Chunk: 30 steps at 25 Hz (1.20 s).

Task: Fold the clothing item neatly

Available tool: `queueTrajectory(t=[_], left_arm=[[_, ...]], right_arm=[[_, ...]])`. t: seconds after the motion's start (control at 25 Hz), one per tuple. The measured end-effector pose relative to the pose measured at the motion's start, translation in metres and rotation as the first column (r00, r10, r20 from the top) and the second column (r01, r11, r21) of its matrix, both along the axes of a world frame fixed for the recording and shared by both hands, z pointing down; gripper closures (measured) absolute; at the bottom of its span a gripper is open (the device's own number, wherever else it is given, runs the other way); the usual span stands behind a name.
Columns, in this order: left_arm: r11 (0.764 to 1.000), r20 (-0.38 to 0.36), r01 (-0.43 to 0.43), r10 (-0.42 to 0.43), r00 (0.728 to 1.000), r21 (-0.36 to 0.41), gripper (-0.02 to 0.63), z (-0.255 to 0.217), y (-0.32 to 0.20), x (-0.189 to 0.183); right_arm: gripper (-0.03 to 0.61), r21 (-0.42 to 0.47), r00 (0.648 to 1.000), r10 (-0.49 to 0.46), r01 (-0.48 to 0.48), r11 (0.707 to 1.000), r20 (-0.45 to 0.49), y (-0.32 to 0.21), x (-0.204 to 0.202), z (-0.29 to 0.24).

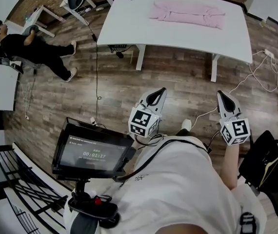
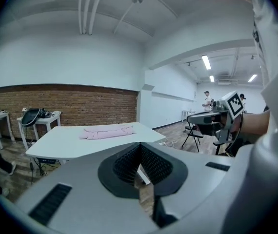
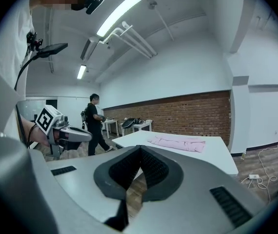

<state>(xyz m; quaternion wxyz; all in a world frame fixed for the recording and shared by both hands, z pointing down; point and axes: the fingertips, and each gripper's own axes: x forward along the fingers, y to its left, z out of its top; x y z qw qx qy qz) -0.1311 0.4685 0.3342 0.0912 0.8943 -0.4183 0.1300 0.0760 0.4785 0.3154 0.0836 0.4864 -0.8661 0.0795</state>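
A dark wood-plank floor [image 1: 178, 82] runs under a white table [image 1: 129, 23]. A brick wall [image 2: 61, 104] lines the far side below white plaster, with small white desks [image 2: 39, 123] against it. Long ceiling lights [image 3: 119, 13] glow overhead.

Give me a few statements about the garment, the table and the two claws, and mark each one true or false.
1. The pink garment lies on the white table. True.
2. The left claw and the right claw are both shut and empty. True.
3. The left claw touches the garment. False: both claws are over the wood floor, short of the table.
4. The garment hangs over the table's edge. False: it lies wholly on the top, toward the far side.
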Motion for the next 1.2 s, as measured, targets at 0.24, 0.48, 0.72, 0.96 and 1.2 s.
queueTrajectory(t=[0.24, 0.48, 0.72, 0.96, 1.2], left_arm=[[1.0, -0.042, -0.028, 0.029, 0.999, 0.003, 0.612, 0.001, 0.04, -0.03], [0.998, -0.057, -0.063, 0.063, 0.996, 0.01, 0.612, -0.006, 0.09, -0.055], [0.995, -0.061, -0.096, 0.097, 0.993, 0.018, 0.612, -0.001, 0.111, -0.067], [0.99, -0.073, -0.139, 0.14, 0.987, 0.013, 0.612, 0.002, 0.146, -0.056], [0.991, -0.078, -0.129, 0.132, 0.988, 0.04, 0.612, -0.009, 0.182, -0.043]], right_arm=[[0.575, 0.013, 0.999, 0.05, -0.05, 0.999, -0.017, 0.051, -0.032, -0.003], [0.575, 0.025, 0.995, 0.093, -0.093, 0.995, -0.02, 0.114, -0.061, -0.012], [0.575, 0.031, 0.991, 0.132, -0.131, 0.991, -0.028, 0.148, -0.077, -0.01], [0.575, 0.028, 0.984, 0.175, -0.174, 0.984, -0.027, 0.188, -0.067, -0.011], [0.575, 0.07, 0.988, 0.151, -0.15, 0.986, -0.019, 0.223, -0.056, -0.022]])
